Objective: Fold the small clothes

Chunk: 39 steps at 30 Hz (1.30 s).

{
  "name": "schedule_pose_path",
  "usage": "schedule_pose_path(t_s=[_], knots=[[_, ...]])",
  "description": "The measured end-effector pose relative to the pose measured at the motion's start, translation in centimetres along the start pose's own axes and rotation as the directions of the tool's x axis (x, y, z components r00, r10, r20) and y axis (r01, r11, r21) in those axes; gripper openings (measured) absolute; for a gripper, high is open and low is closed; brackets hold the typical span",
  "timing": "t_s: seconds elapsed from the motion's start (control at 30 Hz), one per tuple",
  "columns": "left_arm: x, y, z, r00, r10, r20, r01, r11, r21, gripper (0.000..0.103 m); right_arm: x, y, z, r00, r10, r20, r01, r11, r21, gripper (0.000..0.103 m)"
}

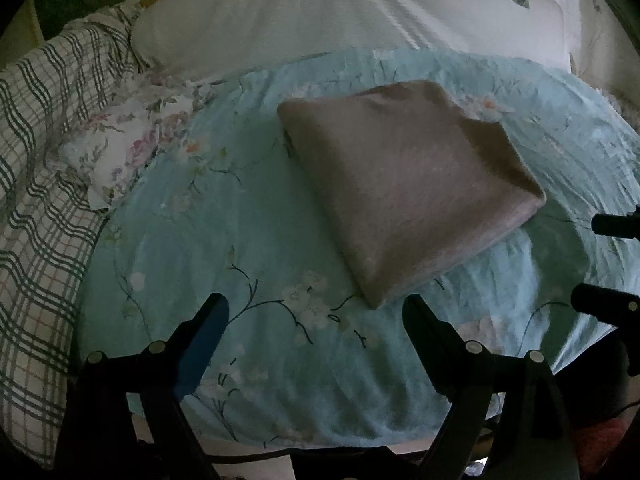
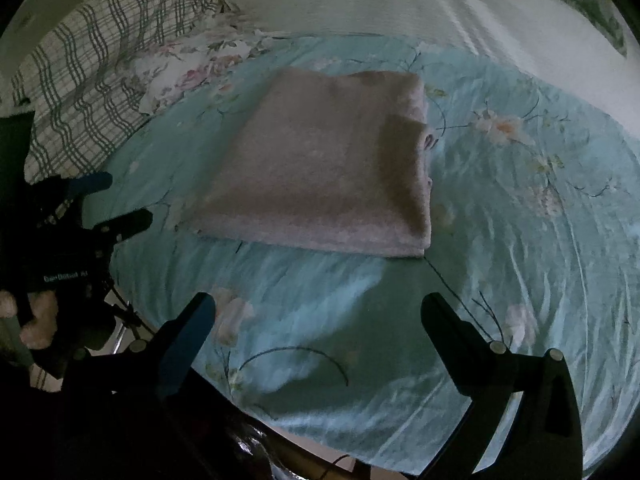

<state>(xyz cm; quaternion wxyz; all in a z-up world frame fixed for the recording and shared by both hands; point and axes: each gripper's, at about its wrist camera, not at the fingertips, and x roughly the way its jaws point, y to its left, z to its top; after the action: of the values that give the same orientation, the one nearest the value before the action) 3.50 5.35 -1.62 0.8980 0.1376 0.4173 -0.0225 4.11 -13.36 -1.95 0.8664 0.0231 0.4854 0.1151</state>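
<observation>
Folded grey cloth (image 1: 404, 184) lies flat on the floral bed cover (image 1: 200, 240). Left gripper (image 1: 316, 312) and right gripper (image 2: 320, 312): fingers wide apart, empty, clear of it (fold looks finished). Withdraw without snagging edges.

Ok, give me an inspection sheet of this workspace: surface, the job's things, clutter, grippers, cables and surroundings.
Surface: teal floral bedsheet, wrinkled.
Job's things: pinkish-grey garment, folded into a rectangle, lying flat on the sheet, untouched.
Clutter: floral cloth crumpled at the sheet's far-left edge.
Grippers: left gripper and right gripper both open, fingers empty, short of the garment.
Cables: thin dark cable at the bed's near edge.
Surroundings: plaid bedding to the left, white bedcover beyond.
</observation>
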Motion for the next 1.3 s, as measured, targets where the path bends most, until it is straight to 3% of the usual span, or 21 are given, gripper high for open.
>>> schedule_pose_path(t_s=[0.5,0.97,1.3], knots=[[0.4,-0.2,2.3,0.999,0.006,0.032,-0.006,1.000,0.001,0.090,0.2,-0.9,4.1,0.999,-0.009,0.035,0.009,1.000,-0.016,0.102],[0.8,0.3,3.5,0.999,0.009,0.039,-0.008,1.000,-0.024,0.090,0.9,-0.8,5.3,0.999,0.002,0.035,-0.001,0.999,-0.034,0.102],[3.3,1.5,5.0,0.999,-0.035,0.015,0.036,0.996,-0.076,0.090,2.7,-5.5,8.0,0.997,0.038,0.074,-0.049,0.988,0.145,0.102]])
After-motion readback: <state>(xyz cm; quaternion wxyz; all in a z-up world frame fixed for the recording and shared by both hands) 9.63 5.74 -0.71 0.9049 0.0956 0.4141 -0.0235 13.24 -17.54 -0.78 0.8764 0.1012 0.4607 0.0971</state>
